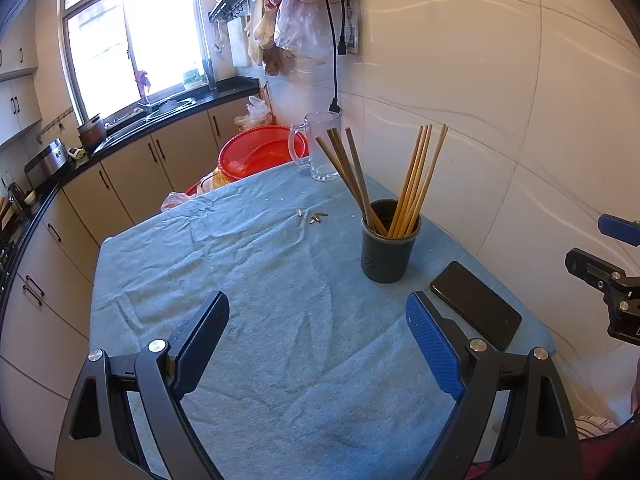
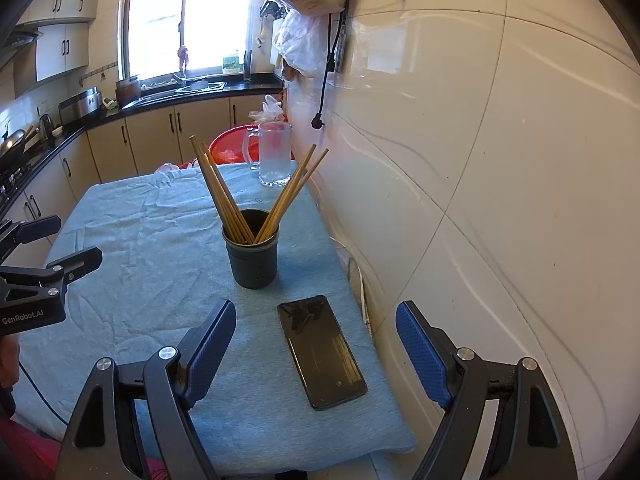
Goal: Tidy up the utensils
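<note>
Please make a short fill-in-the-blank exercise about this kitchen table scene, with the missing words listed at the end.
1. The chopsticks stand in a dark ____.
2. The black phone lies flat on the blue ____ that covers the table.
3. Behind the holder, near the far edge, stands a clear glass ____.
4. Both the left gripper and the right gripper are ____ and hold nothing.

Missing words: holder; cloth; mug; open

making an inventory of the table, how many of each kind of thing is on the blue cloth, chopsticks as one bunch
chopstick bunch: 1
dark holder cup: 1
glass mug: 1
black phone: 1
small scraps: 1 little cluster
total: 5, all on the blue cloth
</note>
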